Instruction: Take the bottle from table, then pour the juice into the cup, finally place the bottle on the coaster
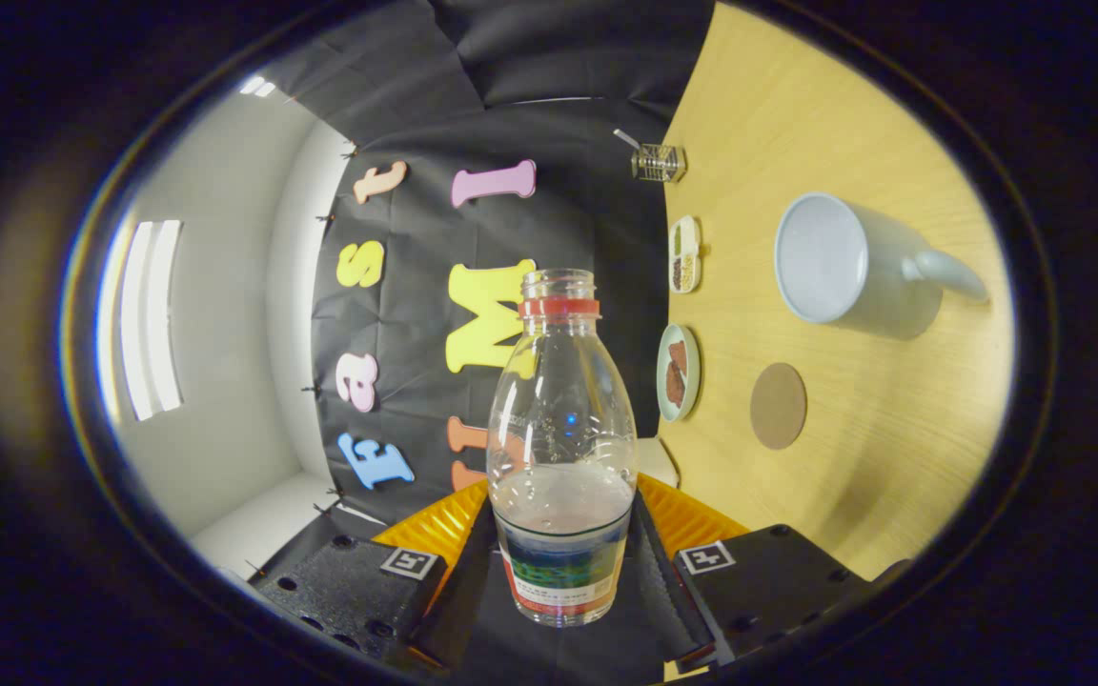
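Note:
My gripper is shut on a clear plastic bottle, both fingers pressing its labelled lower part. The bottle has no cap, a red neck ring, and pale liquid filling about its lower third. The view is rolled sideways, so the wooden table stands to the right. On it a pale blue-grey mug with a handle stands beyond the bottle and off to the right, its open mouth facing me. A round brown coaster lies on the table nearer than the mug. The bottle is held off the table, apart from both.
A small round plate with brown pieces sits at the table's back edge by the coaster. Farther along lie a small oblong dish and a clear glass container. The black cloth wall hangs behind.

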The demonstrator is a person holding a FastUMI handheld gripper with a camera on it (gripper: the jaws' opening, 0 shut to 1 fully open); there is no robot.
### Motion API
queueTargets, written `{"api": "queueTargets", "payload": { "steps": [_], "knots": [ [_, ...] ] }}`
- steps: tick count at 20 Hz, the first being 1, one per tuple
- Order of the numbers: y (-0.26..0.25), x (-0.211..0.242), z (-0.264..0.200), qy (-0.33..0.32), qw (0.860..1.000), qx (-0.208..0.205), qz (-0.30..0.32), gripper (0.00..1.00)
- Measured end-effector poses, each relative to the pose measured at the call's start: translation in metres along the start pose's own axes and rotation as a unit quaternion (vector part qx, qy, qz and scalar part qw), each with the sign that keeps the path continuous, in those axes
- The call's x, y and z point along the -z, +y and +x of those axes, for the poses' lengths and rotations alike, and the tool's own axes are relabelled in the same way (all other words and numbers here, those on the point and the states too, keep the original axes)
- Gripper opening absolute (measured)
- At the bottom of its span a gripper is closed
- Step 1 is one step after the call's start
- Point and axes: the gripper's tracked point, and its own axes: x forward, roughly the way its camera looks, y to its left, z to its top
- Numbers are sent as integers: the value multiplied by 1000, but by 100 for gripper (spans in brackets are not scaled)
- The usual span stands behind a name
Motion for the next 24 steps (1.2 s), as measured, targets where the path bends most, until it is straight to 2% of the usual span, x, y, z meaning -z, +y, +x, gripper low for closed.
{"api": "queueTargets", "payload": {
  "steps": [2,9,24],
  "knots": [
    [-6,1,0,0,1000,0,26,77],
    [-7,7,-2,-1,998,-1,61,77],
    [10,-7,-12,-12,994,-19,110,77]
  ]
}}
